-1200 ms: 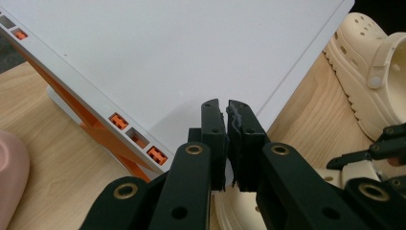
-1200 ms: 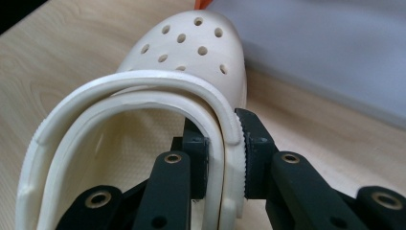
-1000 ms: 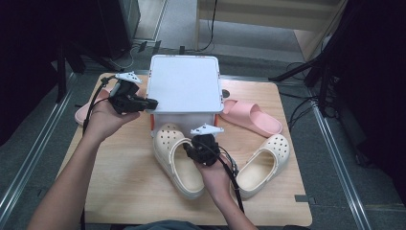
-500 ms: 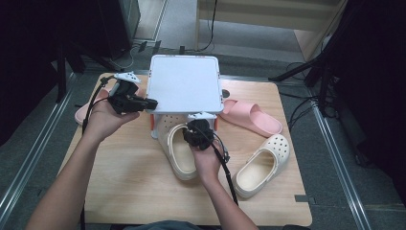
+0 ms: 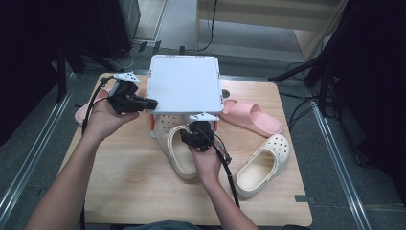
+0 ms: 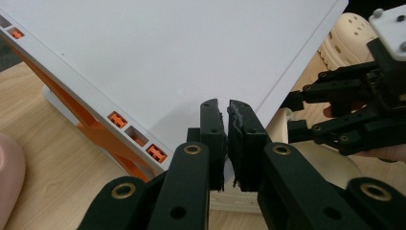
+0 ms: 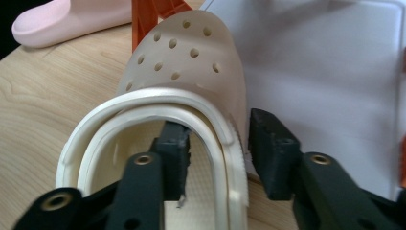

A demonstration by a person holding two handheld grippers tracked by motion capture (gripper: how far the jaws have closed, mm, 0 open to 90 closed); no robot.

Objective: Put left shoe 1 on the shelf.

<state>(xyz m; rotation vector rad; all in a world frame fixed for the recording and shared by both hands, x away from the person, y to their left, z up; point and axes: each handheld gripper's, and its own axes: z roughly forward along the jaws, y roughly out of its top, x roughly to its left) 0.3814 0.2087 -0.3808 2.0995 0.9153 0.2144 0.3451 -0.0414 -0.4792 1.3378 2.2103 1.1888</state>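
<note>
The right gripper (image 5: 197, 130) has just been opening; its jaws straddle the side wall and heel strap of a cream clog (image 7: 191, 62), one jaw inside the shoe, the other outside. In the right gripper view there is a gap between the outer pad and the wall, so the clog is between the jaws but not pinched. This clog (image 5: 177, 143) lies on the wooden surface (image 5: 119, 177) with its perforated toe pushed under the white rack (image 5: 184, 81), between the orange legs.

The left gripper (image 5: 143, 102) rests at the rack's left edge, jaws closed together with nothing between them; in the left gripper view the pads (image 6: 213, 124) nearly meet in front of the rack top (image 6: 167, 52).

A second cream clog (image 5: 263, 163) lies apart at right. One pink slide (image 5: 251, 117) lies right of the rack, another (image 5: 88, 108) behind the left hand.
</note>
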